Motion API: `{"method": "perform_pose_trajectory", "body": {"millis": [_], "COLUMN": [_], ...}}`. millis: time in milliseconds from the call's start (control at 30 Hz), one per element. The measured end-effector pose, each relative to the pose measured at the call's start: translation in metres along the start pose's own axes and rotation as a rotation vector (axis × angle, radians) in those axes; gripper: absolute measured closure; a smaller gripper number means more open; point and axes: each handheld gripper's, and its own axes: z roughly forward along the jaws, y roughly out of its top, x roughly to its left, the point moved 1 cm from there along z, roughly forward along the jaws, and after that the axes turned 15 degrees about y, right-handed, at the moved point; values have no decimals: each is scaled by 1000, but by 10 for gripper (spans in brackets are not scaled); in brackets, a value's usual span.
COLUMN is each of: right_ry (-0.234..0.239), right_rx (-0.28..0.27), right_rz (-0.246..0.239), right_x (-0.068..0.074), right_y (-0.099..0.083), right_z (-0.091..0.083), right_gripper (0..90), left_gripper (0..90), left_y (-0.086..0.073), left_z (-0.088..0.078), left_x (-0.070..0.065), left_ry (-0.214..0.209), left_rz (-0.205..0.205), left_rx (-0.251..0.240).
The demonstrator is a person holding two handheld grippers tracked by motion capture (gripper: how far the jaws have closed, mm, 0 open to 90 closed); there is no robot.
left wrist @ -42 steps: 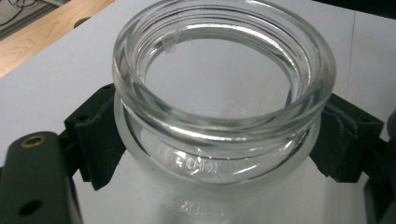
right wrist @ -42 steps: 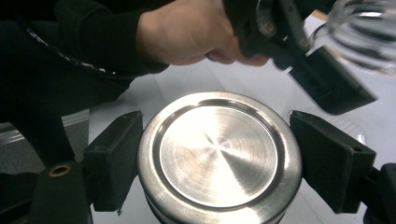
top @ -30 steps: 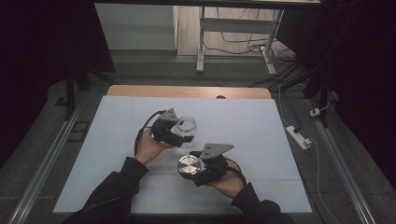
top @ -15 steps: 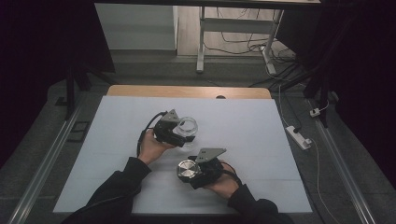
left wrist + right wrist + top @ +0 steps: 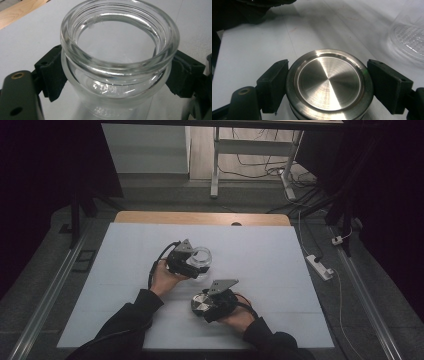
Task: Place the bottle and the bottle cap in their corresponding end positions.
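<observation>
Glass jar [image 5: 120,62], open-mouthed and without its cap, sits between the jaws of the left gripper [image 5: 192,264], whose pads press on its neck just under the threaded rim, so that gripper is closed on the jar and holds it roughly upright near the middle of the bench [image 5: 280,255]. In the high view the jar [image 5: 201,258] is low over the pale surface or standing on it; which of the two cannot be told. Nearer the person and a little to the right, the right gripper [image 5: 207,304] is clamped on a round metal lid [image 5: 329,83], a pad on either side of its edge, the brushed top face up and level, low over the bench. The lid [image 5: 201,303] lies just beside the jar and apart from it. Both things are round, so no long axis matters; what counts is that the jar's mouth faces up and the lid lies flat. If the lid is to go on, the right hand [image 5: 240,317] would have to carry it away from the person and up over the rim, while the left hand [image 5: 165,277] steadies the jar.
</observation>
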Motion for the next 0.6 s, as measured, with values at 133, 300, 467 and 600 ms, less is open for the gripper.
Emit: {"method": "perform_pose_trajectory", "body": {"millis": [133, 300, 467, 600], "right_ry": [-2, -4, -6, -3], "right_rx": [22, 31, 50, 47], "right_rz": [5, 17, 17, 28], "right_x": [-1, -2, -2, -3], "right_y": [-1, -2, -3, -3], "right_z": [4, 5, 5, 4], "right_gripper": [198, 196, 192, 186], "left_gripper": [158, 158, 156, 154], "left_y": [-2, -5, -6, -8], "left_z": [3, 7, 7, 7], "left_x": [-1, -1, -1, -1], "left_ry": [0, -8, -9, -11], "left_rz": [4, -1, 6, 15], "left_rx": [3, 7, 0, -2]}}
